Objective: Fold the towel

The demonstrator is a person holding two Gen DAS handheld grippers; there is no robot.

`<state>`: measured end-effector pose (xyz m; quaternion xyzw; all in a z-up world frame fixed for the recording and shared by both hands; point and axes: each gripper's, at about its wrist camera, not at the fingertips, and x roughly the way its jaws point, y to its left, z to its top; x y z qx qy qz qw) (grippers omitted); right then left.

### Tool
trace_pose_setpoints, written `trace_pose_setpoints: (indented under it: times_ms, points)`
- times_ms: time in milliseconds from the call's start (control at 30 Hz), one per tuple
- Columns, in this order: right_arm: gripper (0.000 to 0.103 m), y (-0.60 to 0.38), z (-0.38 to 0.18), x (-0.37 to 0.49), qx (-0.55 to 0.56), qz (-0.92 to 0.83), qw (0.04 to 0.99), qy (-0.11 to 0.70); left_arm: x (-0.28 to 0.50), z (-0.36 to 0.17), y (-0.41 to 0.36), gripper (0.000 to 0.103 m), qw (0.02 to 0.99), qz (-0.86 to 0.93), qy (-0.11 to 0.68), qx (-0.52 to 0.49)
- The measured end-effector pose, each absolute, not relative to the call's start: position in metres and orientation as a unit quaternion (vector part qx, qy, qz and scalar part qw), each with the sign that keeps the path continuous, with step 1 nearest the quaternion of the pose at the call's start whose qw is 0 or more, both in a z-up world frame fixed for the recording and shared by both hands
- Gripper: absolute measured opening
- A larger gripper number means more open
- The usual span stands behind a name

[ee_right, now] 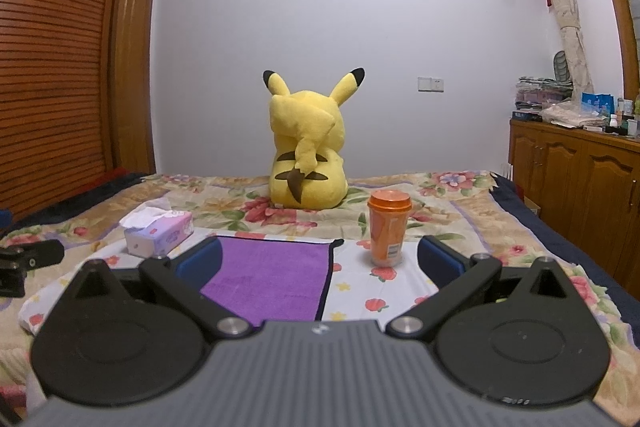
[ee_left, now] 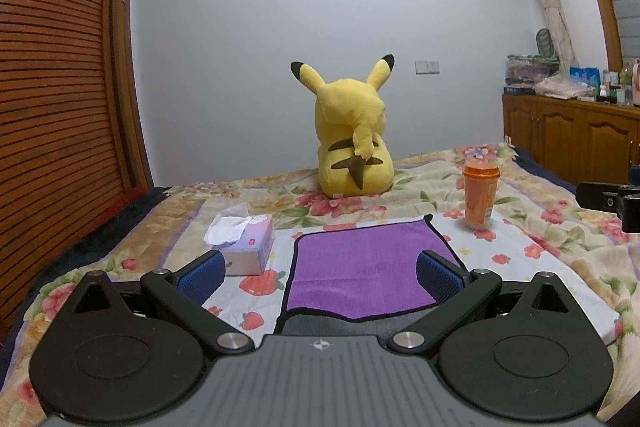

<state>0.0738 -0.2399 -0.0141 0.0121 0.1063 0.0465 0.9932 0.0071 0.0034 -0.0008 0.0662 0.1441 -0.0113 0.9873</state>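
A purple towel [ee_left: 360,263] with a dark border lies on the flowered bedspread, its near edge folded over to show a grey underside. It also shows in the right wrist view [ee_right: 272,275], flat on the bed. My left gripper [ee_left: 320,273] is open and empty, hovering above the towel's near left part. My right gripper [ee_right: 320,263] is open and empty, above the towel's right edge. The right gripper's body shows at the right edge of the left wrist view [ee_left: 612,203], and the left one's at the left edge of the right wrist view [ee_right: 28,263].
A tissue box [ee_left: 246,247] stands left of the towel. An orange lidded cup [ee_left: 480,195] stands to its right. A yellow plush toy [ee_left: 352,139] sits behind. A wooden wardrobe [ee_left: 60,87] is at the left, a cabinet [ee_left: 572,135] at the right.
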Motion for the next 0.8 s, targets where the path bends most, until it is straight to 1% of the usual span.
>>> trace_pose_setpoints:
  times_ms: [400,800]
  points:
    - [0.103,-0.233,-0.024,0.093,-0.001,0.057,0.989,0.133,0.032,-0.014,0.004,0.103,0.977,-0.019,0.202,0.059]
    - [0.103,-0.227,-0.031,0.112,-0.012,0.068,0.986,0.153,0.051,-0.023,0.001,0.103,0.973,-0.026,0.221,0.063]
